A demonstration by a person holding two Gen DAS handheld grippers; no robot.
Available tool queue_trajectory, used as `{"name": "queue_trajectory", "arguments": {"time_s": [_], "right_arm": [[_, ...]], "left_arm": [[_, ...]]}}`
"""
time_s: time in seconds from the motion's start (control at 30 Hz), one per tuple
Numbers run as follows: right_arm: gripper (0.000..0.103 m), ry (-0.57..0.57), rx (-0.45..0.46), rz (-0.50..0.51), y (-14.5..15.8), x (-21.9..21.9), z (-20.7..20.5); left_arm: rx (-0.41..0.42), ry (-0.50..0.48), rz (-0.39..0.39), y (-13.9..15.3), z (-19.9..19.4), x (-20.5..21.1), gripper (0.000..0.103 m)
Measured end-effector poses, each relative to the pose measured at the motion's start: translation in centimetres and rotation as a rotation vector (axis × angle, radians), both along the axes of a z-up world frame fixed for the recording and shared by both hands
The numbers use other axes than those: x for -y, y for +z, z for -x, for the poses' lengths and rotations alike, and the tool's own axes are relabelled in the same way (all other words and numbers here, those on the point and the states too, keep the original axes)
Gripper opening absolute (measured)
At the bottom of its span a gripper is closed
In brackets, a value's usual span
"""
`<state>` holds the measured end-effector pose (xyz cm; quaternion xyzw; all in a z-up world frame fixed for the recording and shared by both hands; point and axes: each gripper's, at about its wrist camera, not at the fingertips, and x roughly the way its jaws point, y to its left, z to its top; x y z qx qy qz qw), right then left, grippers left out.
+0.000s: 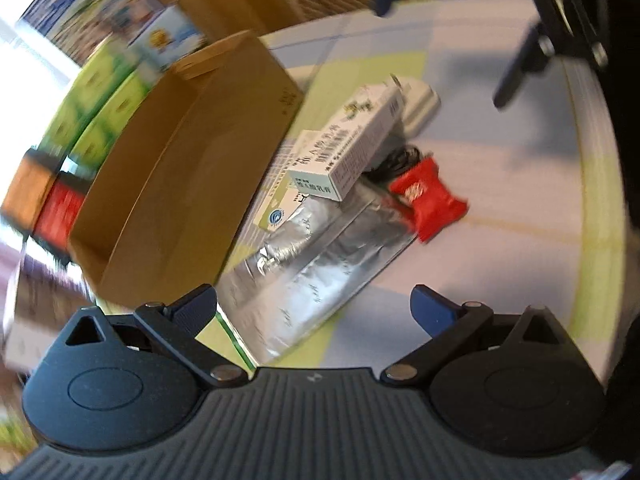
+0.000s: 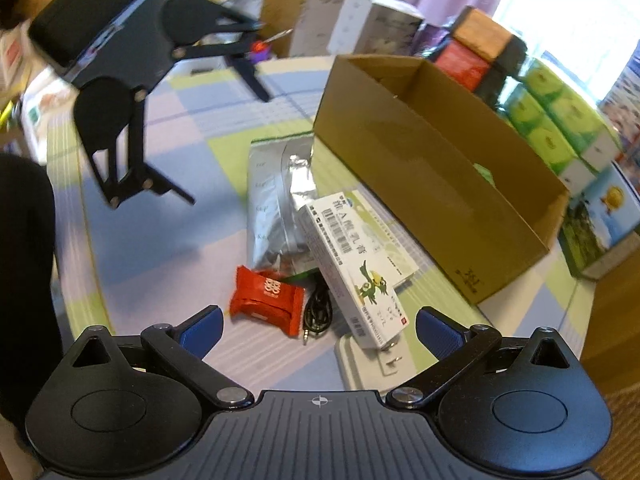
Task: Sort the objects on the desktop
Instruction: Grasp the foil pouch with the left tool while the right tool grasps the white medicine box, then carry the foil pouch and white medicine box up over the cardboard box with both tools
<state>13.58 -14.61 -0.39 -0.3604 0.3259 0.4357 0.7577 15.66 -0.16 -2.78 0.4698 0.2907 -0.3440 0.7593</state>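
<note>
Both hand-held grippers, left (image 1: 314, 306) and right (image 2: 318, 328), spread wide, empty; red packet (image 2: 266, 294) at 11 o'clock of right one, cardboard box (image 2: 436, 184) at 1 o'clock.

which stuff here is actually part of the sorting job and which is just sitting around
Part of the job:
- cardboard box, open
- white medicine carton, lying on top of the pile
- flat green-and-white box under it
- silver foil pouch
- red snack packet
- coiled black cable
- white charger

Just lying about:
- stacked green boxes
- red and orange boxes
- checked tablecloth
</note>
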Motion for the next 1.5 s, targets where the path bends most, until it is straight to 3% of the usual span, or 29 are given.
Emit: {"name": "queue_trajectory", "arguments": {"time_s": [0.2, 0.4, 0.57, 0.7, 0.77, 0.83, 0.97, 1.2, 1.3, 1.4, 1.5], "right_arm": [[0.084, 0.053, 0.029, 0.075, -1.6, -1.1, -2.3], [0.082, 0.085, 0.024, 0.115, -2.9, -2.5, -4.4], [0.079, 0.089, 0.004, 0.124, -3.7, -3.2, -6.0], [0.068, 0.101, -0.014, 0.140, -4.4, -3.9, -6.7], [0.061, 0.095, -0.026, 0.142, -4.8, -4.1, -7.0], [0.049, 0.075, -0.035, 0.142, -5.1, -4.1, -7.3], [0.040, 0.027, -0.047, 0.129, -4.9, -4.1, -7.3], [0.036, -0.109, -0.118, 0.038, -3.0, -3.6, -6.6], [0.036, -0.216, -0.187, -0.023, -2.0, -3.2, -6.1], [0.036, -0.324, -0.276, -0.081, -1.8, -2.5, -5.5], [0.036, -0.369, -0.323, -0.108, -2.5, -2.0, -4.5]], "left_arm": [[0.036, -0.183, -0.130, -2.8, -1.9, 0.8, 0.100], [0.027, -0.310, -0.205, -4.9, -3.2, 1.5, 0.098], [-0.011, -0.341, -0.219, -5.9, -4.5, 1.8, 0.095], [-0.056, -0.339, -0.196, -5.8, -5.4, 1.9, 0.092], [-0.087, -0.319, -0.180, -5.6, -5.9, 1.8, 0.082], [-0.138, -0.263, -0.158, -5.4, -6.6, 1.8, 0.073], [-0.181, -0.094, -0.141, -5.2, -7.4, 2.0, 0.059], [-0.383, 0.406, 0.078, -3.5, -8.4, -0.4, 0.052], [-0.471, 0.558, 0.190, -2.9, -7.7, -2.1, 0.047], [-0.514, 0.609, 0.248, -2.7, -6.8, -2.8, 0.046], [-0.479, 0.616, 0.252, -3.1, -6.0, -2.3, 0.050]]}}
